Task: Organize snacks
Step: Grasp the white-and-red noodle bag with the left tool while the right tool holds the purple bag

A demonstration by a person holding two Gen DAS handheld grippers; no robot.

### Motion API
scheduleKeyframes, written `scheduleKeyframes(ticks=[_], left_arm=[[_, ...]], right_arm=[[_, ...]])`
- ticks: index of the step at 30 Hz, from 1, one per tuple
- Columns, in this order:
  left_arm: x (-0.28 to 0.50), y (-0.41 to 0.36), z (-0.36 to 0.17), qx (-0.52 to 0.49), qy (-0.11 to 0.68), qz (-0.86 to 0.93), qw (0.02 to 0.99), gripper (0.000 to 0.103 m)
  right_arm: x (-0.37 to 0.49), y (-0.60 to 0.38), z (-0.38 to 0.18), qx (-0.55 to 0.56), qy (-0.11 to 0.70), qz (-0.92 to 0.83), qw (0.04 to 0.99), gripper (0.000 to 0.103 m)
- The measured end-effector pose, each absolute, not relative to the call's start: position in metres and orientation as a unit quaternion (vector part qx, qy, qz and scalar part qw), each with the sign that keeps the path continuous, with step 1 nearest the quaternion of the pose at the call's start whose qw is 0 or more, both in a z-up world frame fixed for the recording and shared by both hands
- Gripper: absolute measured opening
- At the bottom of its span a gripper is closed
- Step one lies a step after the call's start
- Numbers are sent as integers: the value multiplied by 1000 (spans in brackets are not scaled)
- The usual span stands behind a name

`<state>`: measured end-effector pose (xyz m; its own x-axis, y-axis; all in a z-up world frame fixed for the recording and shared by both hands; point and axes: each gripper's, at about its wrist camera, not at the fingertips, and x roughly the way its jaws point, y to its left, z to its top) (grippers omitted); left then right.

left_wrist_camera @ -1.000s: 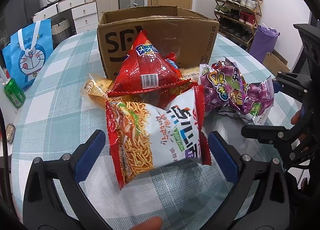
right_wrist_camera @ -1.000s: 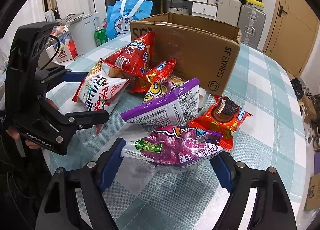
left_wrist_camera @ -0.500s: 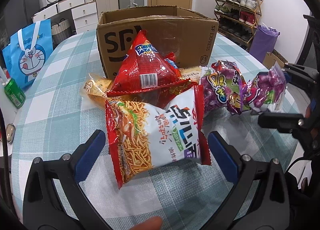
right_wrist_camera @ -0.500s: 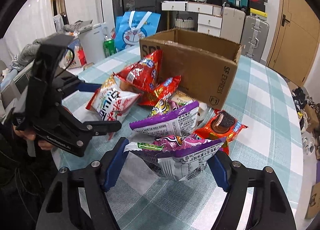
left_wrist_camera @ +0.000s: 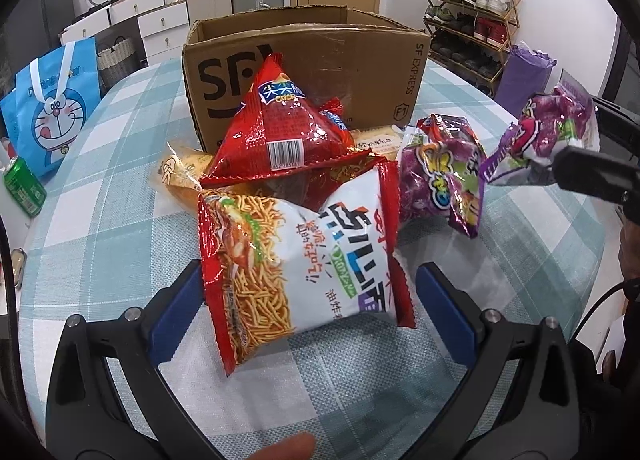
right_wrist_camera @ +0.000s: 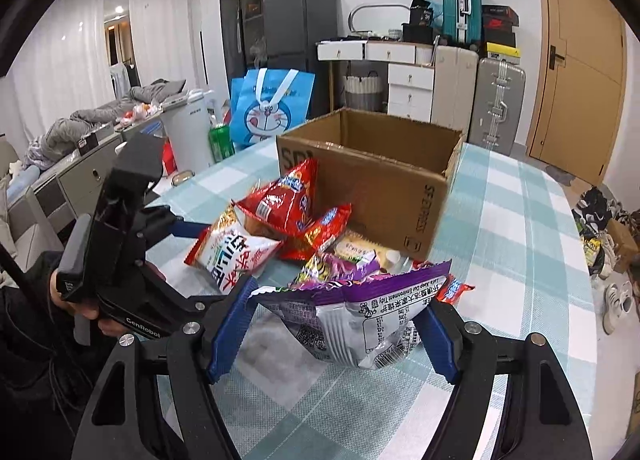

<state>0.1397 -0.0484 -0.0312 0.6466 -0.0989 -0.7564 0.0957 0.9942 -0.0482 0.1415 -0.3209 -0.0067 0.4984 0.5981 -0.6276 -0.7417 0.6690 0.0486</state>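
Blue pads of the right gripper (right_wrist_camera: 334, 334) press on both side edges of a purple snack bag (right_wrist_camera: 352, 324), clenched on it and holding it clear of the checked tablecloth (right_wrist_camera: 520, 228); the jaws have just been closing a little with the bag between them. My guess is that it is held by its edges and up high so that it can pass over the wall of the cardboard box (right_wrist_camera: 384, 184), which stands open-topped behind the pile and looks empty.

The left gripper (left_wrist_camera: 312, 312) sits low with its jaws spread wide, one each side of the noodle bag (left_wrist_camera: 304, 260), not pressing it. That bag lies on the cloth, probably next in line.

Looking along the right gripper, I see into the box, plus an orange biscuit packet (right_wrist_camera: 456, 292) peeking out behind the lifted bag. From the left gripper's side I see instead the bag's printed purple face, a second purple bag (left_wrist_camera: 444, 176) lying beside the noodles, and a red triangular bag (left_wrist_camera: 280, 128) leaning against the box front.
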Motion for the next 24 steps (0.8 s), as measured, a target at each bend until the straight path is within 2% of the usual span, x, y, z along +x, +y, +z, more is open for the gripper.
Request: scheduleKeyframes(ticks=[4,7,9,13,24], left_arm=[[140,-47,-31,-9,418,-63,906,96],[139,-48,-30,-4,415,-61,908,86],[138,-48,-28,-8,409,-72,910,75],[133,-52,-24,-3,401,-85,912,62],[124,-53,-9,-15,378,-101,920,61]], right_arm=[[142,-323,-3,-104,307,388,863,77],[143,-322,-4,-105,307,386,863,77],[142,-322,-4,-105,307,387,863,77],[141,-322,-4,-106,305,387,864,77],[141,-327,2,-89,293,382,872,77]])
